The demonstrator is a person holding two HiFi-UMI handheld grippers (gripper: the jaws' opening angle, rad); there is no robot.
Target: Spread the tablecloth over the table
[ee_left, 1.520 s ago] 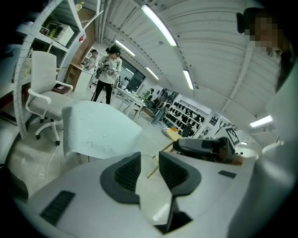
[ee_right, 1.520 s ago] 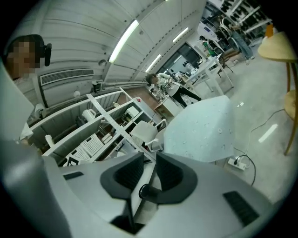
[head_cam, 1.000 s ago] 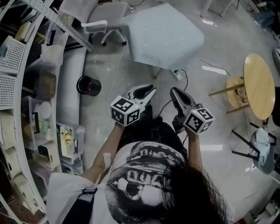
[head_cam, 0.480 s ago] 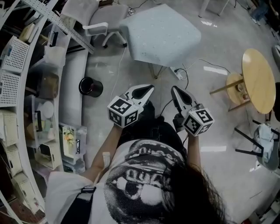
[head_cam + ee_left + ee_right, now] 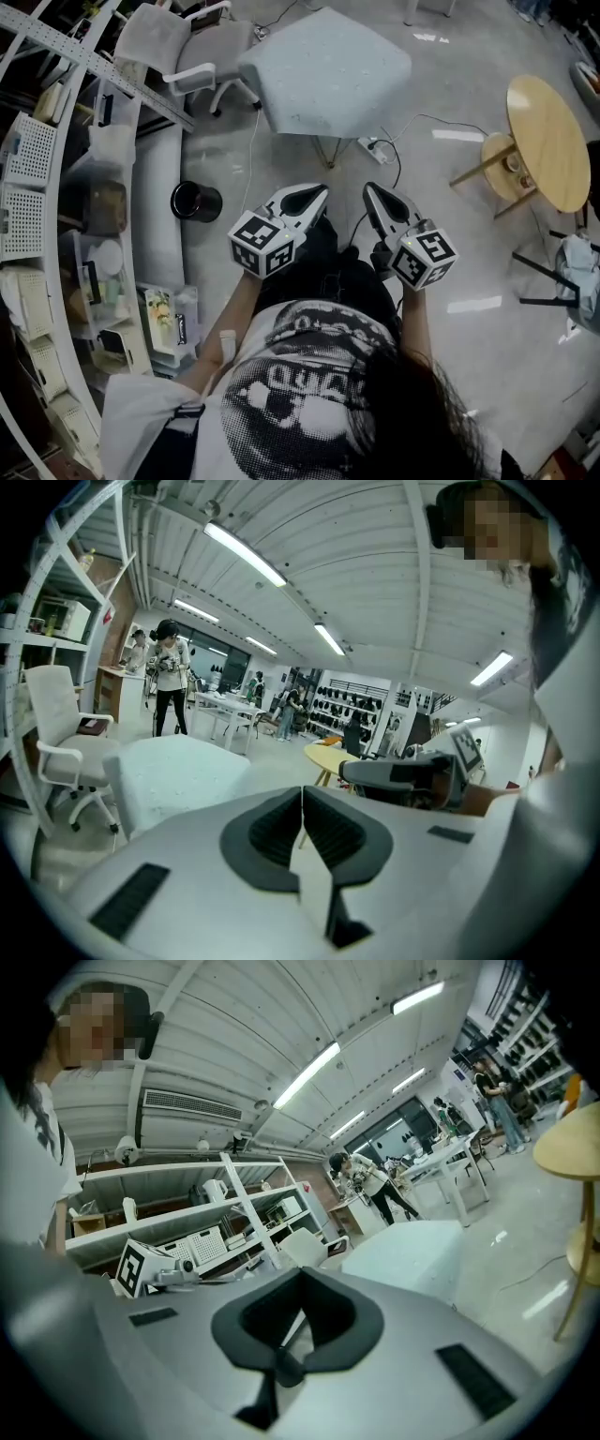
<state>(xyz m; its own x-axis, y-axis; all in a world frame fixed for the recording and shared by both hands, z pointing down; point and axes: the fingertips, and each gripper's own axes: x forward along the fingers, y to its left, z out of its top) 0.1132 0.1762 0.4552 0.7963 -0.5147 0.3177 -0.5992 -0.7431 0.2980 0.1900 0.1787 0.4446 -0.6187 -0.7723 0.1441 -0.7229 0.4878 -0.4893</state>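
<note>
The pale blue tablecloth (image 5: 328,70) lies draped over the table on the floor ahead of me, its sides hanging down; it also shows as the pale tablecloth (image 5: 178,771) in the left gripper view and the tablecloth (image 5: 422,1251) in the right gripper view. My left gripper (image 5: 322,191) is held in front of my chest, well short of the table. Its jaws have just been closing and now meet with nothing between them. My right gripper (image 5: 368,188) is beside it, shut and empty too. Neither touches the cloth.
A white office chair (image 5: 187,47) stands left of the table, with a black bin (image 5: 196,202) and long shelving (image 5: 56,187) nearer me. A round wooden table (image 5: 548,141) and stool (image 5: 506,167) stand at right. A power strip with cables (image 5: 375,148) lies under the table's edge.
Both grippers stay before my chest, raised slightly. The left jaws have closed up. The covered table and round table have shifted left and up in the head view.
</note>
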